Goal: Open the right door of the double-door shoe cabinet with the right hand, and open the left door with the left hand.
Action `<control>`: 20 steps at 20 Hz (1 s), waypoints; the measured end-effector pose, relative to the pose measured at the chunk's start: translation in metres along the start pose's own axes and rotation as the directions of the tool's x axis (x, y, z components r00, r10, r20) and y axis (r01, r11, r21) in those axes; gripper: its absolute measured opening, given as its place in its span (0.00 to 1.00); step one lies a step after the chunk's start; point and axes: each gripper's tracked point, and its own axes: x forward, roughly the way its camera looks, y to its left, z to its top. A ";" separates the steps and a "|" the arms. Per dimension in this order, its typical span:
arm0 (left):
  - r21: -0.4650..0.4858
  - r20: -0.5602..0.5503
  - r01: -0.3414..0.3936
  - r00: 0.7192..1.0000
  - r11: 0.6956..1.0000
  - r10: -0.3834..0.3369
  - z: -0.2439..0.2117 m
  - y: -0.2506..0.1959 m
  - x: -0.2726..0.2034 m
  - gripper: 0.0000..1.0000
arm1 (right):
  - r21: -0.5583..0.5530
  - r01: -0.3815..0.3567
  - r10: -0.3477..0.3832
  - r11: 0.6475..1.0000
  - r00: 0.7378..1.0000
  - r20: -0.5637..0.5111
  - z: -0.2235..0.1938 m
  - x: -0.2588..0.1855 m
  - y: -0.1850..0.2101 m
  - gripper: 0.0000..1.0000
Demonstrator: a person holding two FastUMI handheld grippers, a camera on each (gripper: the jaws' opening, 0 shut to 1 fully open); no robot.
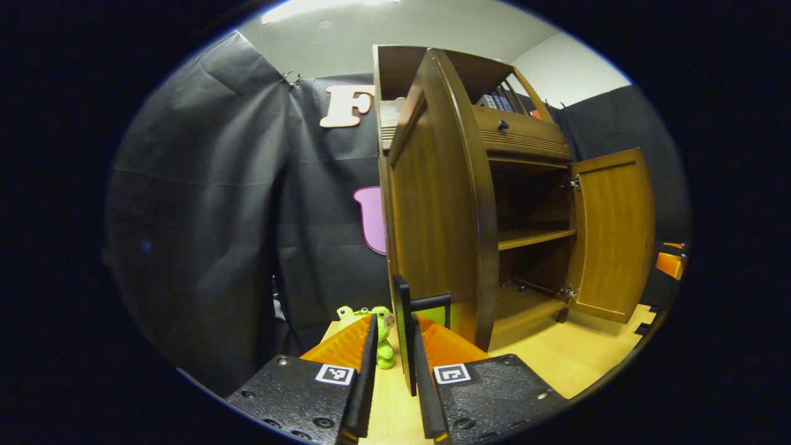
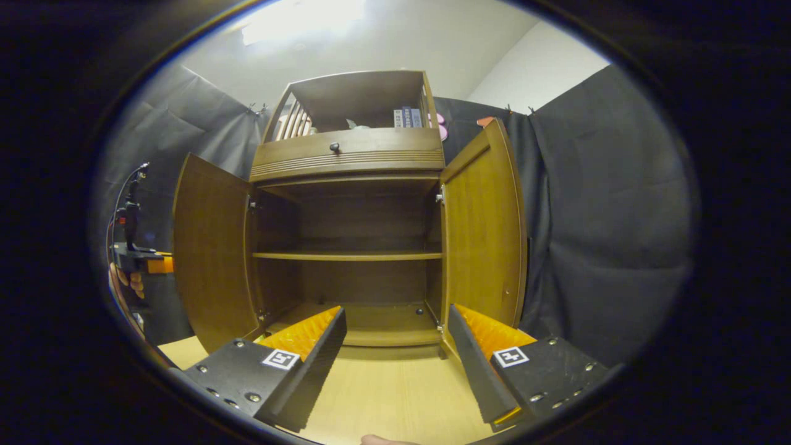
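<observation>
Shoe cabinet (image 2: pixel 349 161) stands on the wooden table (image 2: pixel 395 395), both doors swung wide. Left door (image 2: pixel 210 247) and right door (image 2: pixel 485 228) flank the bare middle shelf (image 2: pixel 349 255). Right tool (image 2: pixel 395 352) gapes wide, holding nothing. Left tool (image 1: pixel 395 371) is nearly closed, fingers bracketing the left door's lower edge; actual grip cannot be told. Green toy (image 1: pixel 380 334) sits just beyond.

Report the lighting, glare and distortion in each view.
Left gripper view: fisheye bows the near left door strongly; a ceiling light glares at the top; the cabinet interior is shadowed. Right gripper view: a ceiling light blows out; the shelves sit in dim shadow; both doors curve outward; focus looks sharp.
</observation>
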 end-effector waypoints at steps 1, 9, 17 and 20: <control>-0.011 -0.004 -0.005 1.000 1.000 0.005 -0.001 0.005 -0.001 0.36 | 0.002 0.000 0.000 1.000 1.000 0.001 0.000 -0.001 0.000 0.98; -0.059 -0.017 -0.056 0.998 0.997 0.055 -0.005 0.034 -0.017 0.62 | -0.014 -0.013 0.014 1.000 1.000 0.020 0.005 -0.003 0.003 0.98; -0.116 0.074 -0.048 0.996 0.992 0.057 0.016 0.016 -0.071 0.90 | 0.041 0.064 -0.066 0.997 0.996 0.067 0.015 -0.007 -0.023 0.98; -0.170 0.061 -0.045 0.997 0.984 0.056 0.014 -0.001 -0.082 0.91 | 0.072 0.075 -0.080 0.995 0.994 0.069 0.013 -0.011 -0.033 0.98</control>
